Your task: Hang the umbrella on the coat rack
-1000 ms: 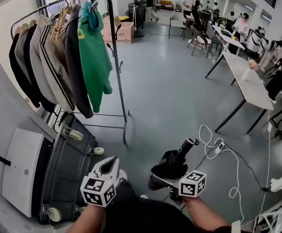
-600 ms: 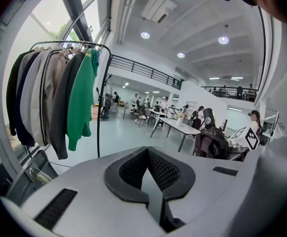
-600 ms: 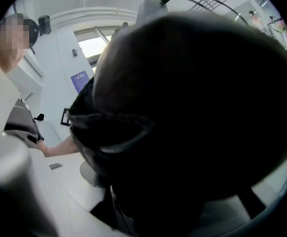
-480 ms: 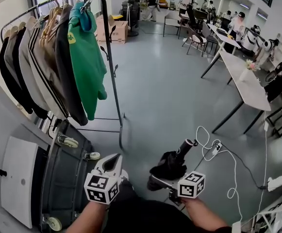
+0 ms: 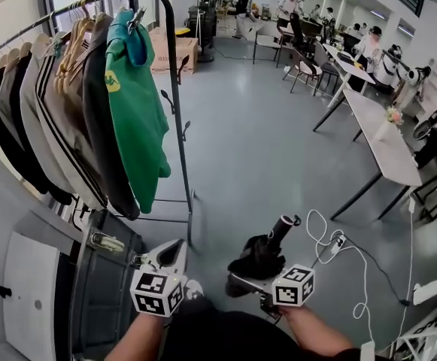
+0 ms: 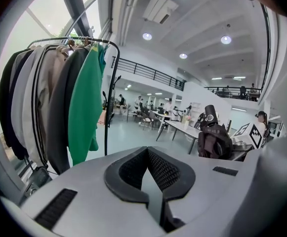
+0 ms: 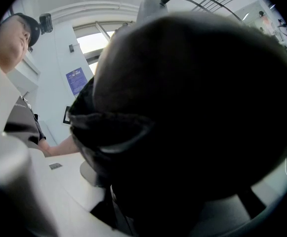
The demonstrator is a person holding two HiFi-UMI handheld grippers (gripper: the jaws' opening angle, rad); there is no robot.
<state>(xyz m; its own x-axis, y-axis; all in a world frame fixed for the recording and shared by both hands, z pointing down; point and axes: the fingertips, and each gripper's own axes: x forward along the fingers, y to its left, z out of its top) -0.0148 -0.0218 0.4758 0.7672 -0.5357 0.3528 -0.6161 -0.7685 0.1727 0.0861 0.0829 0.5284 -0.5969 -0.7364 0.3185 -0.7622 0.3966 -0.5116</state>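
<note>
The coat rack [image 5: 177, 96] is a black tube frame at upper left in the head view. A row of jackets hangs on it, with a green hoodie [image 5: 134, 104] nearest the end post. In the left gripper view the rack [image 6: 107, 98] stands ahead on the left. My right gripper [image 5: 250, 278] is shut on a folded black umbrella [image 5: 260, 253], whose handle [image 5: 284, 226] points up and away. The umbrella's dark fabric [image 7: 197, 107] fills the right gripper view and hides the jaws. My left gripper [image 5: 170, 256] is shut and holds nothing, its pads [image 6: 165, 169] meeting, below the rack's end post.
A dark wheeled case [image 5: 101, 284] and a white panel [image 5: 30, 292] lie on the floor under the hanging clothes. A white cable [image 5: 337, 245] loops on the floor to the right. Long tables [image 5: 383, 134], chairs and several people stand further off. Cardboard boxes [image 5: 174, 50] sit behind the rack.
Both grippers and the view have moved forward towards the rack, which now looks nearer and larger. The umbrella stays in the right gripper, and the left gripper stays shut.
</note>
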